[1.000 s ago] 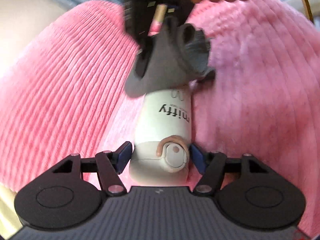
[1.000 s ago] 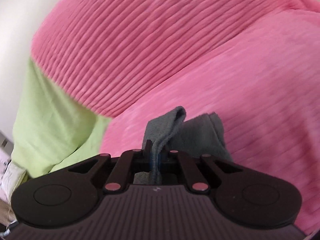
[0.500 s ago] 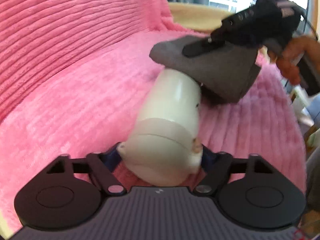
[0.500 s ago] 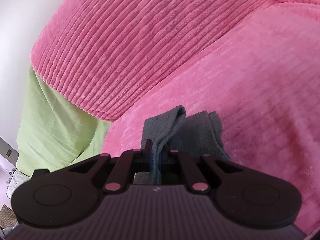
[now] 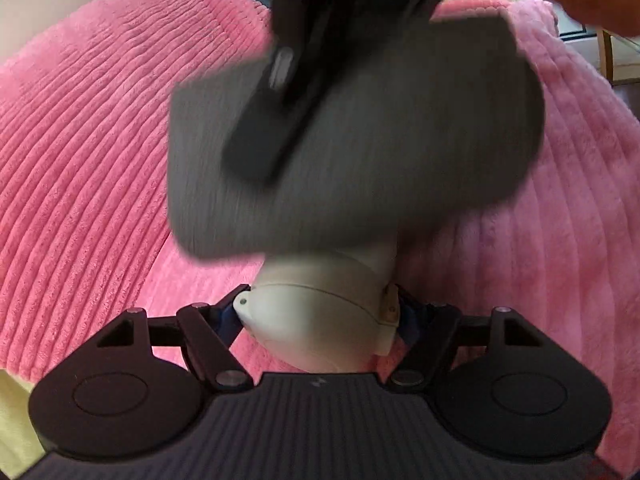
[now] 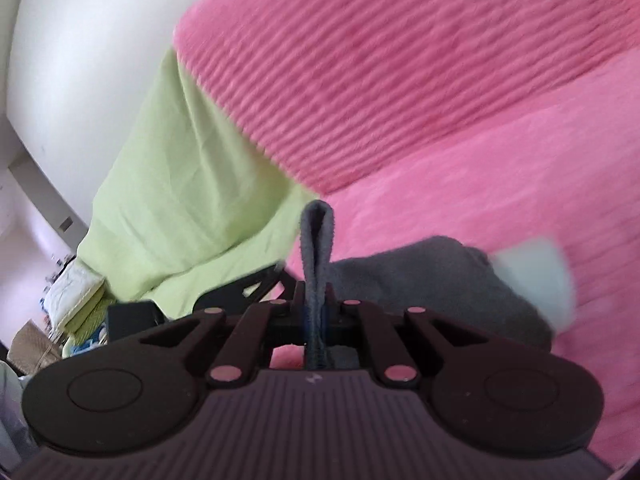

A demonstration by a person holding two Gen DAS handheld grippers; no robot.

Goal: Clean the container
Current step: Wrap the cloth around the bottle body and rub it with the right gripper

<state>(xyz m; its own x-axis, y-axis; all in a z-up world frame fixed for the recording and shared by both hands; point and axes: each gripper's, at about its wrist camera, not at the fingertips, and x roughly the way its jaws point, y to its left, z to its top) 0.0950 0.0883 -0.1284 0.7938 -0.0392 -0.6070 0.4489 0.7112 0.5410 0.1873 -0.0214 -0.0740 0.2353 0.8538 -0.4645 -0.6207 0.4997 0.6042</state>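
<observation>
Pink ribbed blanket (image 5: 100,160) covers the seat behind everything. Left gripper (image 5: 320,316) clamps the lid end of a cream bottle (image 5: 320,320), pads on both sides. Right gripper (image 6: 316,312), its jaws just eased slightly wider, pinches a folded grey cloth (image 5: 360,152) that lies blurred over the bottle's body.

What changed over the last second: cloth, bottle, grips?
The grey cloth went from the white bottle's far end down towards its cap end, now covering most of it. The right gripper, jaws just easing open, still pinches the cloth. The left gripper loosened slightly but still clamps the cap end. Pink blanket unchanged.
</observation>
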